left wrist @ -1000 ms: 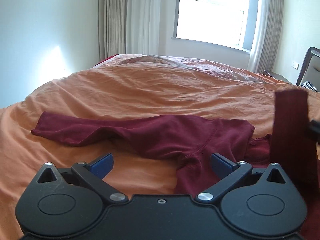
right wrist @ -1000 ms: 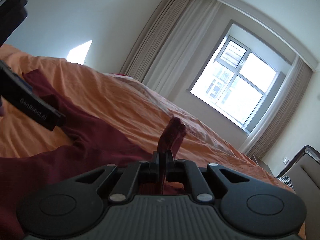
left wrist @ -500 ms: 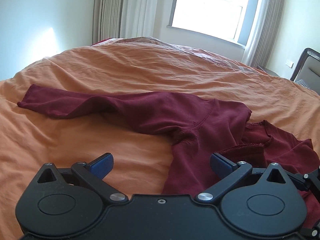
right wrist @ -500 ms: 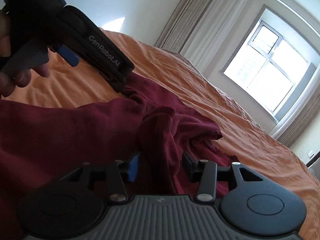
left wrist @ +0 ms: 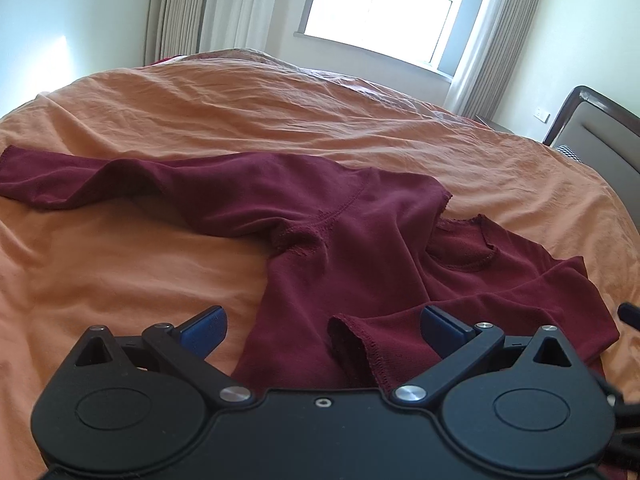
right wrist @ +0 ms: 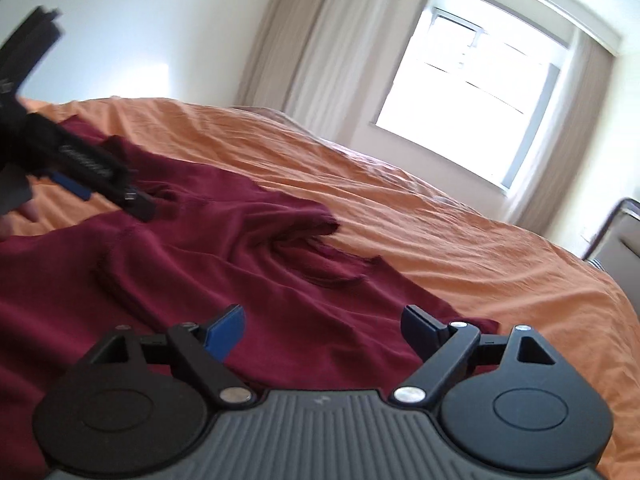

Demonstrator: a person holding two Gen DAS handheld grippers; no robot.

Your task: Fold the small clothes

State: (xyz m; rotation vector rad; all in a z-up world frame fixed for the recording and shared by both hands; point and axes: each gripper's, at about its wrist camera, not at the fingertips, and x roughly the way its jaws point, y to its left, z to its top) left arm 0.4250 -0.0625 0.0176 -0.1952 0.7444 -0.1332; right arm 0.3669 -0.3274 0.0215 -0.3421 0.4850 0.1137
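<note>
A dark red long-sleeved top [left wrist: 344,232] lies crumpled on the orange bedspread [left wrist: 280,120]. One sleeve stretches out to the left; the other sleeve's cuff [left wrist: 356,344] lies folded across the body, just in front of my left gripper [left wrist: 324,326]. That gripper is open, its blue pads wide apart over the cloth, holding nothing. In the right wrist view my right gripper [right wrist: 324,324] hovers over the top [right wrist: 224,248] with its jaws opening and nothing pinched between them. The left gripper [right wrist: 80,168] shows there at the left edge.
The bedspread [right wrist: 480,248] runs back to a bright window [left wrist: 380,8] with curtains. A dark headboard [left wrist: 600,128] stands at the far right. A person's fingers [right wrist: 16,216] show at the left edge of the right wrist view.
My right gripper held a raised sleeve, lowered it onto the shirt's body, let go and pulled back rightward. My left gripper sank closer to the shirt, still open.
</note>
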